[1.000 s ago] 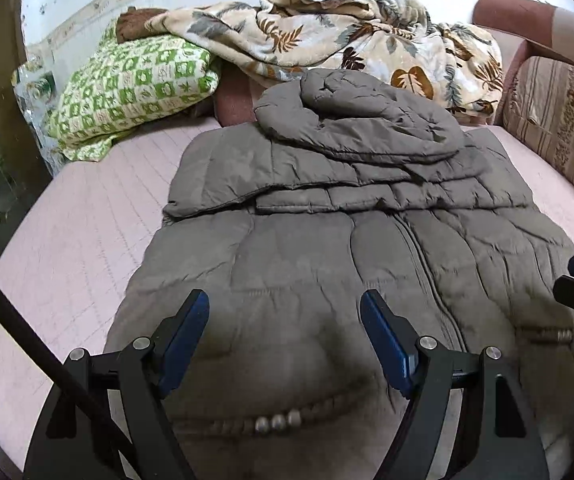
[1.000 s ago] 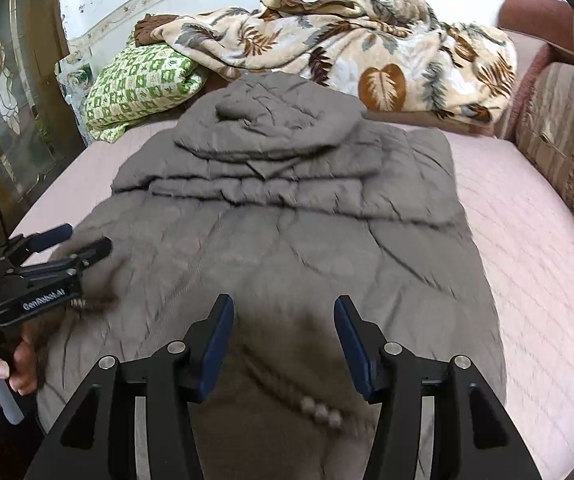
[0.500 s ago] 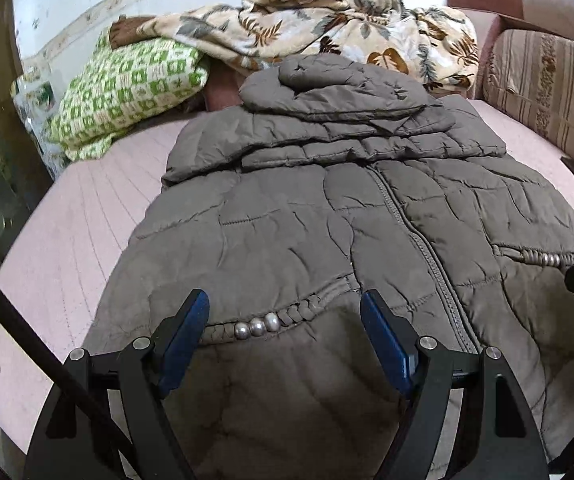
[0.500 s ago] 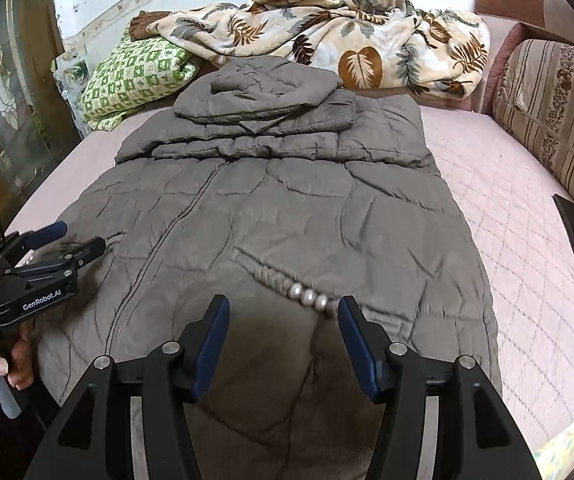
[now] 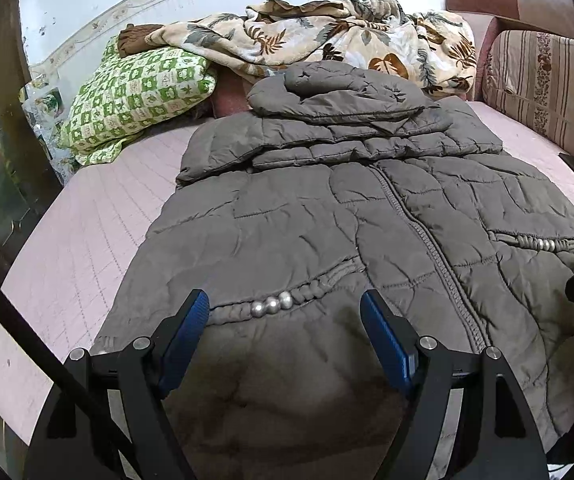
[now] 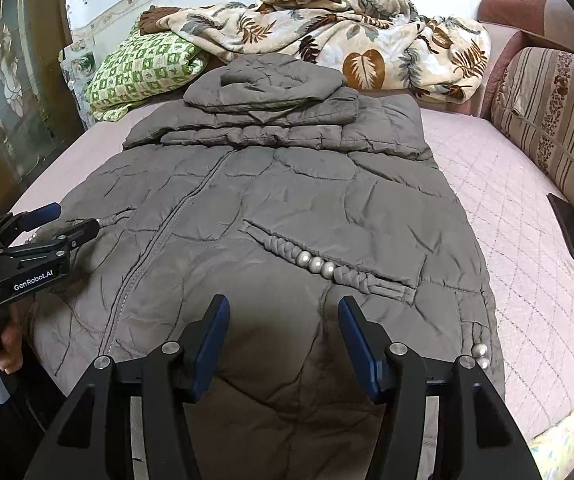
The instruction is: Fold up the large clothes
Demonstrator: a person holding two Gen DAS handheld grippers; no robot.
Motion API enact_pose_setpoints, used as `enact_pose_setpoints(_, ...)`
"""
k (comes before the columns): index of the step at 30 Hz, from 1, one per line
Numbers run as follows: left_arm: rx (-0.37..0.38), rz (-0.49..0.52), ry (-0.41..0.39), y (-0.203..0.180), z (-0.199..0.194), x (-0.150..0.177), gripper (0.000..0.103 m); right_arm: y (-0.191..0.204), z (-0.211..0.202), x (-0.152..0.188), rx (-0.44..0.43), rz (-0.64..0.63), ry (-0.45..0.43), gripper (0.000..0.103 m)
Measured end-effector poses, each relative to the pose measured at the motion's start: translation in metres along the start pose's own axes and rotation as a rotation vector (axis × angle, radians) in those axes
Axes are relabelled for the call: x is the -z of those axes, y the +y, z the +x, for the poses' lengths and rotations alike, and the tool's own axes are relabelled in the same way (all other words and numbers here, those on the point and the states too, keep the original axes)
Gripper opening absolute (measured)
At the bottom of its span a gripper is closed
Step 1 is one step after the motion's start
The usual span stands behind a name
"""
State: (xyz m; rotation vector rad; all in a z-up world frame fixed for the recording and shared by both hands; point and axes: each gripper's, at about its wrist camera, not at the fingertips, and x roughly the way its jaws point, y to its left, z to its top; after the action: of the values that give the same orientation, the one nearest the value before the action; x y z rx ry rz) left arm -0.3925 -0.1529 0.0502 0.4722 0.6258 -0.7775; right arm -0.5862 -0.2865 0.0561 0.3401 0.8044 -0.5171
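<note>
Lying beside jacket (image 6: pixel 287 208): possibly phone (image 6: pixel 571 228).

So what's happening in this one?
A person holds a claw in each hand over a grey puffer coat spread front-up on a bed. Its sleeves and hood are already folded in at the top. The left claw and right claw are both open above the hem end, gripping nothing; the bottom isn't folded yet.

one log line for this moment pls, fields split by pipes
stage: pre-grasp | left gripper: open, over jacket hem | right gripper: open, over hem | jacket: flat on bed, sleeves folded in
</note>
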Motion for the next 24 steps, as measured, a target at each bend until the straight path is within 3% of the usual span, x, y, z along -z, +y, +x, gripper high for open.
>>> enact_pose_setpoints(24,-0.023,0.045,0.043,0.011,-0.003,0.024,0.077,0.008,0.003,0.019,0.001,-0.03,0.005,0.065)
